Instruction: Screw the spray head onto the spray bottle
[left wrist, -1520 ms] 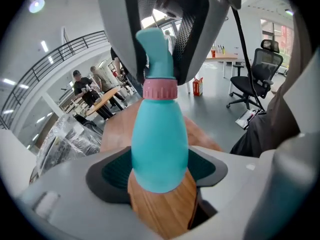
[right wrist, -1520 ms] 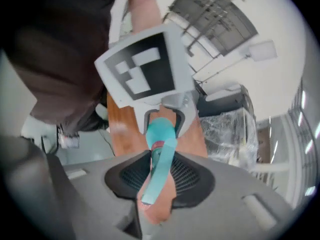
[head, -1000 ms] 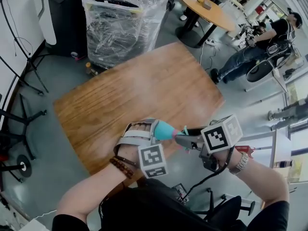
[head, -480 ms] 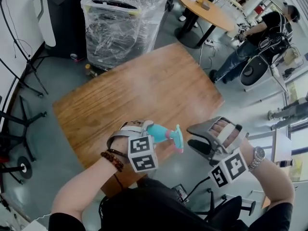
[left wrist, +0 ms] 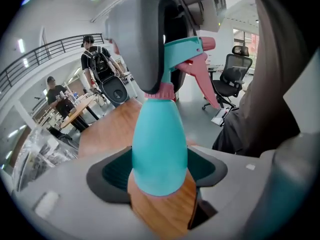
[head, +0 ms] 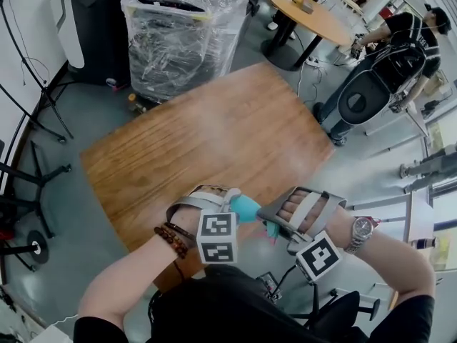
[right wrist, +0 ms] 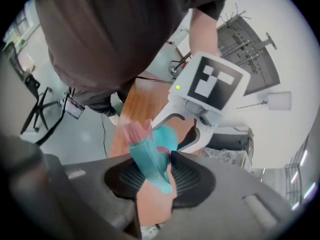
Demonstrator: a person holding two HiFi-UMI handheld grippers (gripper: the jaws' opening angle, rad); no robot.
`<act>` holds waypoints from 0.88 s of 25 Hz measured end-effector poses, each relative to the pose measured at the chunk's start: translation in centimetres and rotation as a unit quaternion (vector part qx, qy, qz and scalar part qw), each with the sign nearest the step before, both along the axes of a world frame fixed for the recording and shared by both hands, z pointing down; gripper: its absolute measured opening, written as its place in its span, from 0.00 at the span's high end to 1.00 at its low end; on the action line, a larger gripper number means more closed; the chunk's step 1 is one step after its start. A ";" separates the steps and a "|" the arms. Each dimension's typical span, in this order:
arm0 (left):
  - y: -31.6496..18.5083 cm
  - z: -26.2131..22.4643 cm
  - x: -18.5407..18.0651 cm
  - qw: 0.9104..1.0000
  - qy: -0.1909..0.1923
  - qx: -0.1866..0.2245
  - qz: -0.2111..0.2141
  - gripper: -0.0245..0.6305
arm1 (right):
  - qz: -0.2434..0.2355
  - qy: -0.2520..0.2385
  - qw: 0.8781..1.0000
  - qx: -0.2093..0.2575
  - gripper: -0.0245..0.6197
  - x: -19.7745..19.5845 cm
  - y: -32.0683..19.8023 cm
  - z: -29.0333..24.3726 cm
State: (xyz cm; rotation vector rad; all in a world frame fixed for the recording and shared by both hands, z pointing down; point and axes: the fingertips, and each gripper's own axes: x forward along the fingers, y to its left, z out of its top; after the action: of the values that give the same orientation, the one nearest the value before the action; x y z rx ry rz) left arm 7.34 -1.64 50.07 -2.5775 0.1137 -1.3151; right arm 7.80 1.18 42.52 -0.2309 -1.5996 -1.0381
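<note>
Spray bottle is over the near edge of the wooden table, its wide body clamped in the left gripper. Its long axis runs nearly level and the neck points right. Just past that table edge the spray head sits on the neck; the right gripper, whose jaws have just been closing, pinches it, so the coming twist probably goes around this same axis.

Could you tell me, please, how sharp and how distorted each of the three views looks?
Head view: the fisheye bows the edges of the wooden table, and a pale sheen washes its middle. Left gripper view: the spray bottle is sharp, the room curves around it. Right gripper view: the spray head is smeared by blur, corners black.
</note>
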 end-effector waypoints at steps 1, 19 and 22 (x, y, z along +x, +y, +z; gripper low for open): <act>-0.2 0.0 0.0 1.000 0.002 0.007 -0.006 0.40 | 0.039 -0.012 0.999 -0.022 0.77 0.1 -0.2 0.0; -3.9 1.0 0.7 0.991 0.087 0.009 -0.098 0.41 | 0.425 -0.202 0.854 -0.222 0.65 1.6 -6.0 -1.0; -5.2 1.6 0.8 0.983 0.124 -0.024 -0.133 0.41 | 0.427 -0.232 0.850 -0.203 0.65 2.4 -6.9 -2.7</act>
State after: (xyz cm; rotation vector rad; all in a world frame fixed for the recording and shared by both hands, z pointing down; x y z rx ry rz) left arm 8.10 -6.84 51.66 -2.8346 0.4922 -1.0797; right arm 10.20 -5.73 39.83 0.4692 -2.0464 -0.0384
